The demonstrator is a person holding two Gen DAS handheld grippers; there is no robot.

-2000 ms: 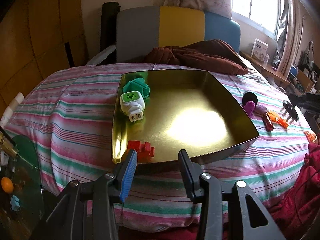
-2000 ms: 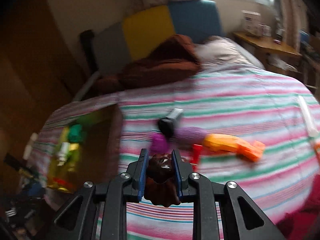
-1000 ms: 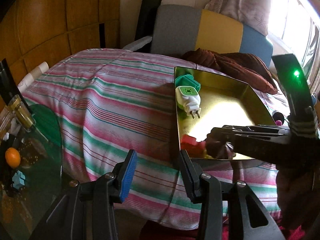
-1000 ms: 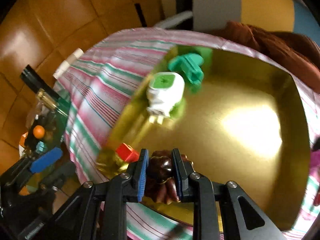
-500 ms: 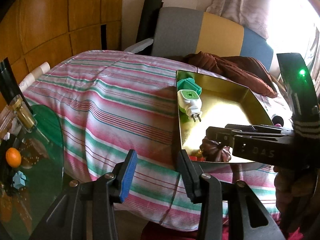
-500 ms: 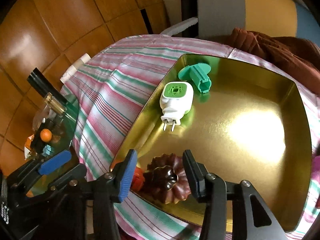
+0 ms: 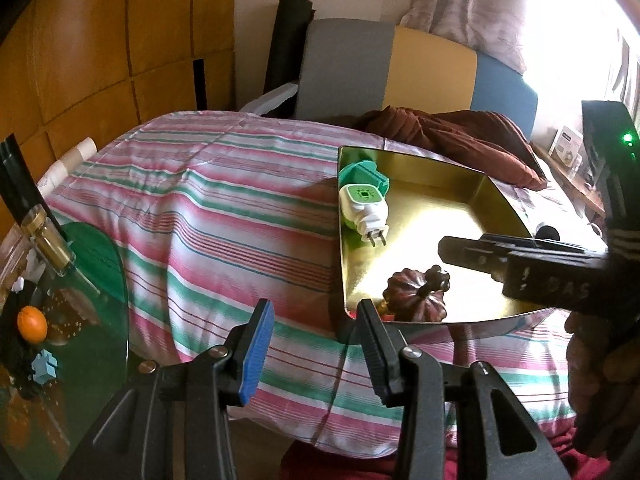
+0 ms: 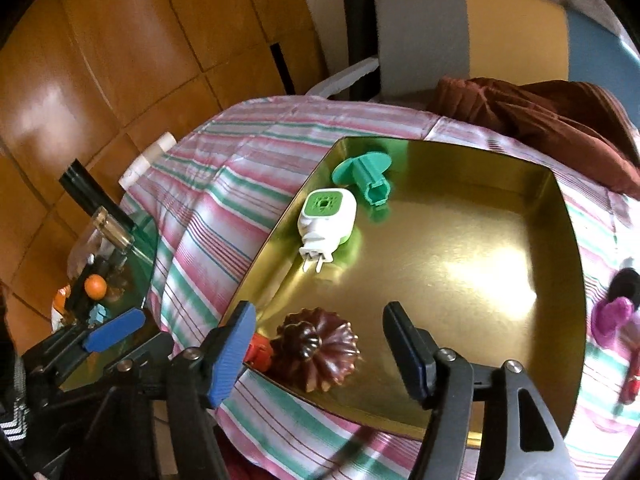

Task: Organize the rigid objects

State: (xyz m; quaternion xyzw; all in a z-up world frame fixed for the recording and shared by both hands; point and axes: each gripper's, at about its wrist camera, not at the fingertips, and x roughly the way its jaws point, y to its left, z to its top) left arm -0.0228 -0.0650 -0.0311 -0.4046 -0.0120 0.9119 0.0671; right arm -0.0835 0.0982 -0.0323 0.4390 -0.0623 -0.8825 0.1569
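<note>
The right tongs (image 8: 320, 344) hang over the near edge of the gold tray (image 8: 460, 216), their jaws opening with both pads clear of the brown fluted mould (image 8: 318, 354); the mould lies on the tray floor just below and between those jaws, nearer the blue-padded finger, touching neither; a small red piece (image 8: 258, 354) sits against the mould on that same side, partly hidden behind the blue pad; farther ahead of the right tongs, along the tray's left wall, lie the white-and-green plug (image 8: 326, 222) with its prongs pointing back toward the tongs, and beyond it the teal plastic part (image 8: 366, 178); the tray rests on a bed with a striped cover (image 8: 224, 216); off to the right of the tray, on the cover, a purple item (image 8: 612, 316) is blurred; the left tongs (image 7: 316, 340) hold nothing, jaws narrowly apart, hovering over the striped cover just short of the tray's near corner, with the mould ahead and to their right.
</note>
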